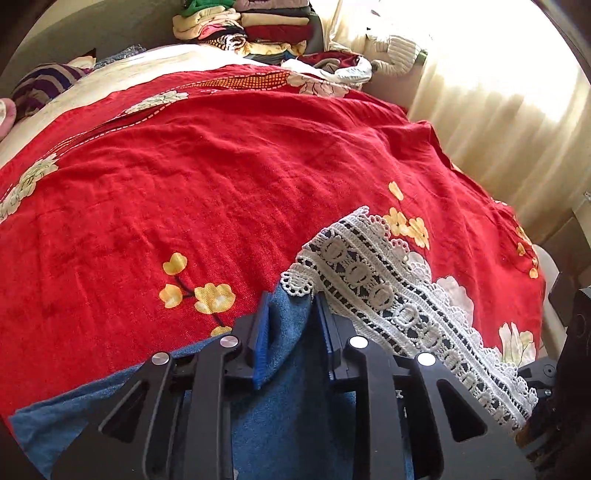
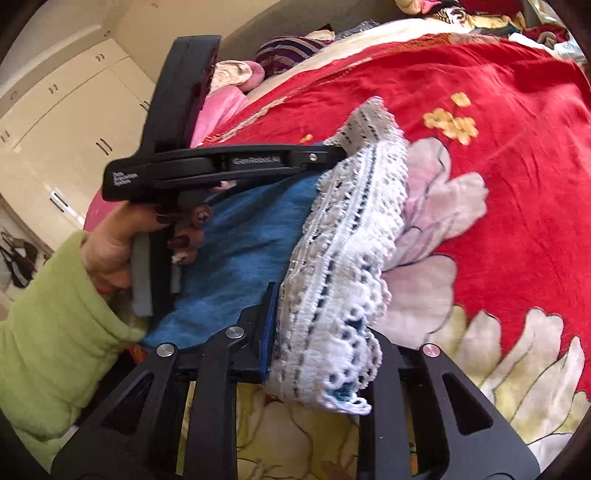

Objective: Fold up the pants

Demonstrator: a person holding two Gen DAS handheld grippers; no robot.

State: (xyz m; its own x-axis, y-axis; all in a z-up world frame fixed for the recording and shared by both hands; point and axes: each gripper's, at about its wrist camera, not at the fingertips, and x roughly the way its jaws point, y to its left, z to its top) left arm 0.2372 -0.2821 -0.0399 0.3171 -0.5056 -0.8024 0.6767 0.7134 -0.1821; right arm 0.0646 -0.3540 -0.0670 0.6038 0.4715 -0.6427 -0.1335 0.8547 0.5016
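Blue denim pants [image 1: 288,406] with a wide white lace hem [image 1: 399,295] lie at the near edge of a red flowered blanket [image 1: 221,177]. My left gripper [image 1: 293,317] is shut on a fold of the blue cloth just beside the lace. In the right wrist view a hand in a green sleeve [image 2: 55,332] holds that left gripper [image 2: 332,155], its tip at the lace's far end. My right gripper [image 2: 317,332] is shut on the near end of the lace hem [image 2: 354,229]. The lace hides its right finger. The blue cloth [image 2: 251,251] stretches between the two grippers.
Stacked folded clothes [image 1: 258,26] stand at the bed's far end. Striped and pink pillows [image 2: 288,51] lie along its far left side. A bright curtain [image 1: 498,110] hangs to the right of the bed. Cream cupboards [image 2: 66,110] stand beyond the bed in the right wrist view.
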